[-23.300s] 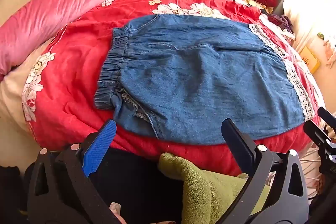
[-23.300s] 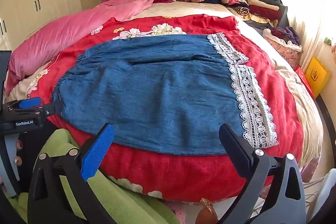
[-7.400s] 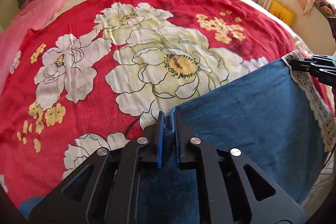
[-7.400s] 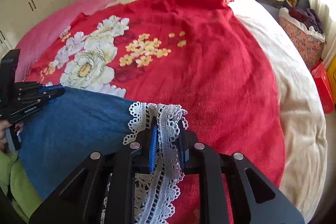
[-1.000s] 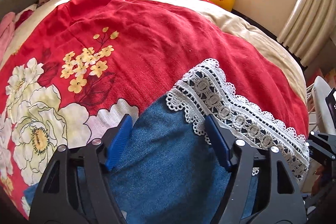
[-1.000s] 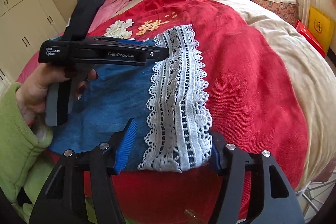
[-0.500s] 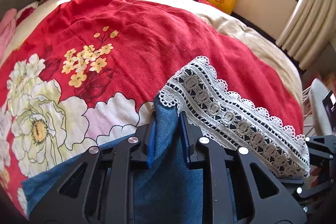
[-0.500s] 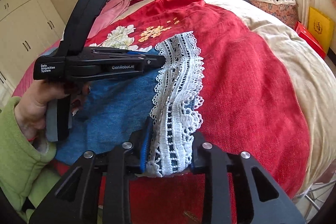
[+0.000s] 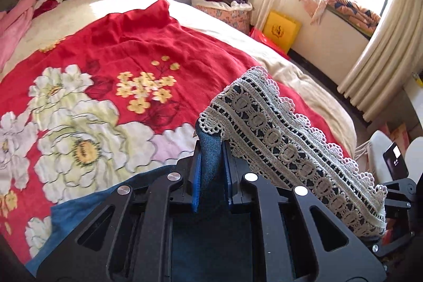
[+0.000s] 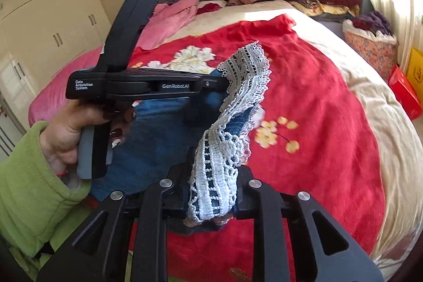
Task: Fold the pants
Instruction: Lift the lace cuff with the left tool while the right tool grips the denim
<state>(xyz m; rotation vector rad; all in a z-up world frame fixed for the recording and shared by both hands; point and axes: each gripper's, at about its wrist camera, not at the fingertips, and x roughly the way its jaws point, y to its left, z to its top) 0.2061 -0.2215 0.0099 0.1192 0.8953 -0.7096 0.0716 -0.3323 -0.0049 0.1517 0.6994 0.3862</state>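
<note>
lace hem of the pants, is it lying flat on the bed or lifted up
Lifted. The lace hem arches above the red bedspread, pinched at one end by the left gripper and at the other by the right gripper.

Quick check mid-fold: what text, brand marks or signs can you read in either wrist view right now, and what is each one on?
"GenRobot.AI": on the side of the left hand-held gripper, by its fingers.
"Data Acquisition System": small print at the rear of that same gripper body.
Yellow box by the wall: a dark emblem, too small to read.
Small dark device at the right edge: a lit screen, unreadable.
No readable text on the denim pants or the red floral blanket.
</note>
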